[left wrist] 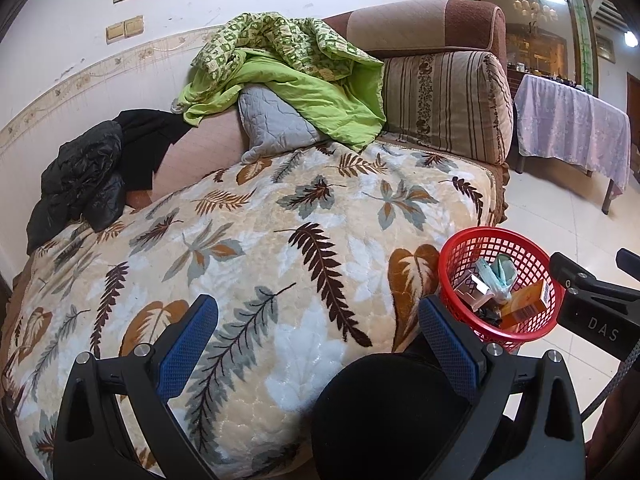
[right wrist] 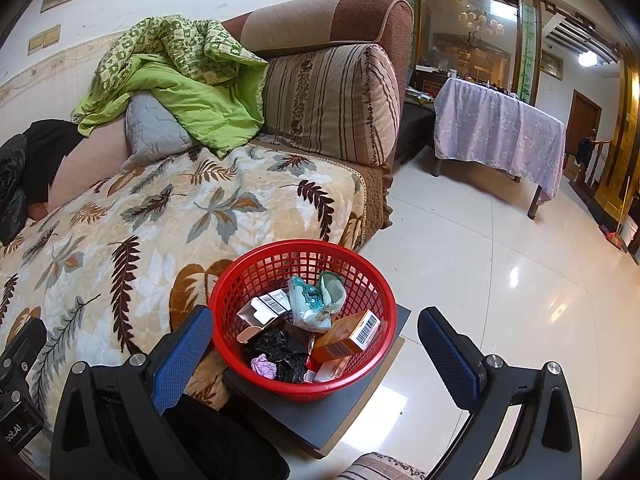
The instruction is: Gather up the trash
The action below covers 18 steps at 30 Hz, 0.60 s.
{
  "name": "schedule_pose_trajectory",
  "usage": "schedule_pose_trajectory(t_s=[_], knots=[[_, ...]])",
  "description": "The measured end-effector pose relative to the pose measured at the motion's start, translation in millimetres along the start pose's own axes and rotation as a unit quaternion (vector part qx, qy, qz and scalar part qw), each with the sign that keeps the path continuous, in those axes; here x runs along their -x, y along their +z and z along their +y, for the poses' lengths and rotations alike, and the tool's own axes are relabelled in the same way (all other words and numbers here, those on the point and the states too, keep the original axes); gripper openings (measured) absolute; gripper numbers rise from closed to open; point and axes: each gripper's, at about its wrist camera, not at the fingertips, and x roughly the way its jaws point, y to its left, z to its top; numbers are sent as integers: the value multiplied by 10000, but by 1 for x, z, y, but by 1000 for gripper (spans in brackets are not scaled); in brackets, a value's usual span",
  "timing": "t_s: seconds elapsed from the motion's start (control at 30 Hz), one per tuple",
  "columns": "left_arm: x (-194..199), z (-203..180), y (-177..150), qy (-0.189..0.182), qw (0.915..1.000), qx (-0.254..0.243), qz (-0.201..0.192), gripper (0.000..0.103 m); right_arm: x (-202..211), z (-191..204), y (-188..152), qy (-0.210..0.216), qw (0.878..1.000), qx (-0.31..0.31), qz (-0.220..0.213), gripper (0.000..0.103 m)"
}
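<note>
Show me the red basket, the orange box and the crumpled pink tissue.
red basket (right wrist: 256,376): right wrist view, near rim.
orange box (right wrist: 340,342): right wrist view, orange side face.
crumpled pink tissue (right wrist: 263,365): right wrist view, middle of the wad.

I see my blue pads (right wrist: 182,354), a red basket (right wrist: 372,280), a leaf-patterned blanket (left wrist: 280,240) and a green quilt (left wrist: 288,80).

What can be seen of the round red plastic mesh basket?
The round red plastic mesh basket has lattice walls and a solid rim. It stands upright on a dark grey board beside the leaf-patterned blanket. Inside lie an orange carton, crumpled black plastic, a pale green wrapper and a pink wad.
</note>
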Motion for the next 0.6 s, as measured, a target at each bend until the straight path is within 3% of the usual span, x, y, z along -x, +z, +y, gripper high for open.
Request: schedule_pose_trajectory(t_s=[0.6], knots=[[0, 1, 0, -16, 10000, 8, -1, 100, -4, 0, -1, 14, 10000, 3, 39, 103]])
